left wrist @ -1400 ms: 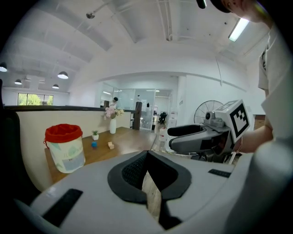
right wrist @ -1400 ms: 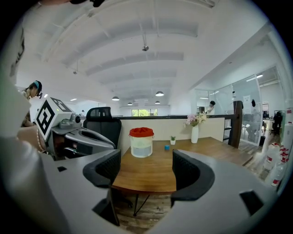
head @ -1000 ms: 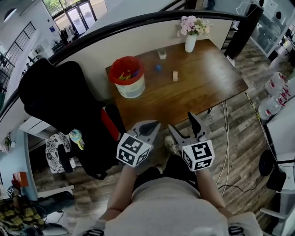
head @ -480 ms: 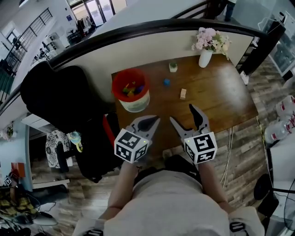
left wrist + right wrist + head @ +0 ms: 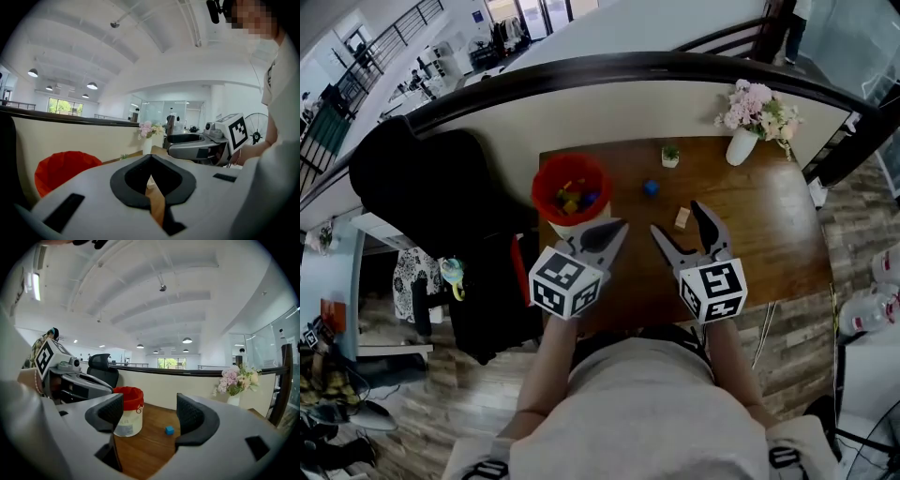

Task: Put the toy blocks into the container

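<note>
A white container with a red liner [image 5: 570,195] stands at the left of the wooden table [image 5: 769,234], with several coloured blocks inside. On the table lie a blue block [image 5: 651,187], a pale wooden block [image 5: 682,217] and a small green-topped block [image 5: 670,156]. My left gripper [image 5: 617,228] is shut and empty, held just right of the container. My right gripper [image 5: 676,217] is open and empty, held above the table with the wooden block showing between its jaws. The right gripper view has the container [image 5: 126,416] and the blue block [image 5: 169,430] ahead.
A white vase of pink flowers [image 5: 741,141] stands at the table's far right corner. A curved low wall with a dark rail [image 5: 628,66] runs behind the table. A black chair [image 5: 422,197] sits left of the table, beside the container.
Both grippers have moved forward from the table's near edge to over its surface. Their jaws are unchanged: left shut, right open. The head view has shifted, so the table sits closer.
</note>
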